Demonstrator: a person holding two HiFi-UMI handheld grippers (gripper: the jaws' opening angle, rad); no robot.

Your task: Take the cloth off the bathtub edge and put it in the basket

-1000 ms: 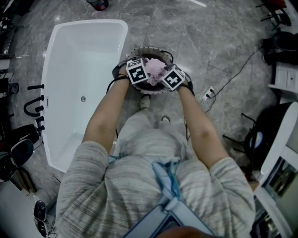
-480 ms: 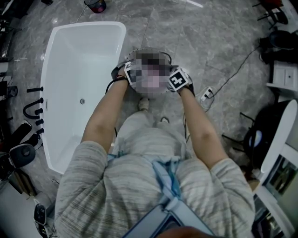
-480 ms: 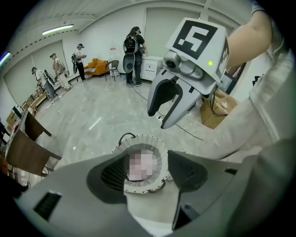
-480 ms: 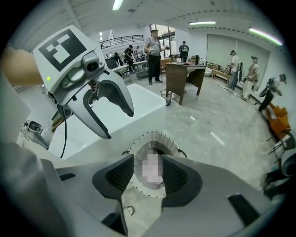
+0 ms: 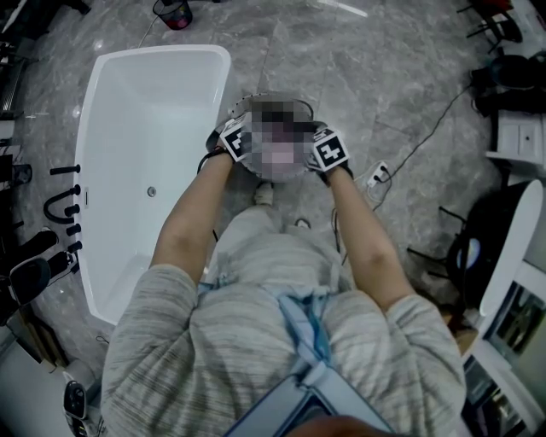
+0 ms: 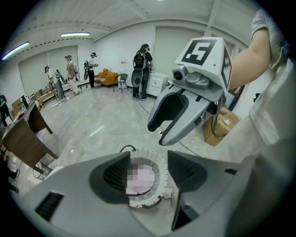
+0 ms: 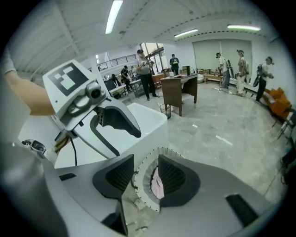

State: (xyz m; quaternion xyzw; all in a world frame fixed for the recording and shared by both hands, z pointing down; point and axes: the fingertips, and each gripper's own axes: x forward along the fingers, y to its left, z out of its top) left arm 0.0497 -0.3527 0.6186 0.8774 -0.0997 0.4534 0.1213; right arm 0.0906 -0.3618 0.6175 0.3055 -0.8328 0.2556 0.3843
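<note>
- Floor [image 5: 409,68]: grey veined marble tiles, glossy.
- Tap fittings [image 5: 64,192]: black, curved spout with handles, at the head view's left edge.
- Power strip [image 5: 380,175]: white, lay on the floor; black cable [image 5: 435,128] ran from it toward the upper right.
- Bin [image 5: 175,10]: dark, at the top edge.
- Cardboard box [image 6: 224,125]: brown, on the floor.
- Sofa [image 6: 107,76]: orange, by the far wall.
- Desk [image 7: 180,90]: dark brown wood.
- Bystanders [image 6: 141,69]: stood in groups in the background.

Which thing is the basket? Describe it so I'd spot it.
Find the big white bathtub on the grey stone floor. Right beside its long edge stands the basket, round with a pale rim; it alone holds a pink cloth.
</note>
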